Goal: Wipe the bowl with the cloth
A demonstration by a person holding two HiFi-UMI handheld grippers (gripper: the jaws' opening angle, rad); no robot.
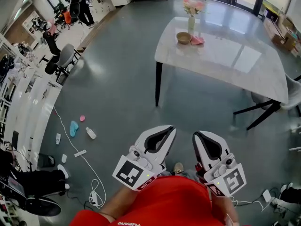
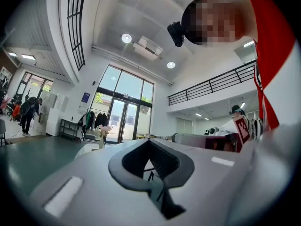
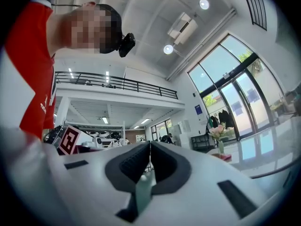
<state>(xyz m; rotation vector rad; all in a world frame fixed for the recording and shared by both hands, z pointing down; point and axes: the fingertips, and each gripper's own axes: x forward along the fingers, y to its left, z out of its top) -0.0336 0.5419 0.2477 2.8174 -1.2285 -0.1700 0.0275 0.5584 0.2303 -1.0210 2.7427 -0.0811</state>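
Standing well apart from the desk (image 1: 225, 55), with bare floor (image 1: 117, 84) between. The task is not yet begun.

- Left tongs (image 1: 171, 130) and right tongs (image 1: 195, 135) are held in front of the body. In each gripper view the pads meet with nothing between them: left (image 2: 149, 141), right (image 3: 150, 144). Both are closed and empty.
- The bowl (image 1: 183, 37) sits near the far corner of the desk. The pink cloth (image 1: 197, 40) lies just beside it on the right. I cannot tell if they touch.
- A vase (image 1: 191, 23) of flowers (image 1: 193, 5) stands right behind the bowl.

Risks, as judged from here:
- The vase is the main hazard. It is tall, narrow and close to both things, so a reach for the cloth from above or a wide wiping stroke could tip it.
- The desk top looks glossy. An unsteadied bowl would likely skate under the cloth, perhaps toward the near edge, so one pair of tongs should hold its rim.
- The closed tongs must open before the cloth, or they will only push it away.
- A cable (image 1: 75, 147) and a bottle (image 1: 91, 133) lie on the floor to the left. These are trip points only if the walk drifts that way.
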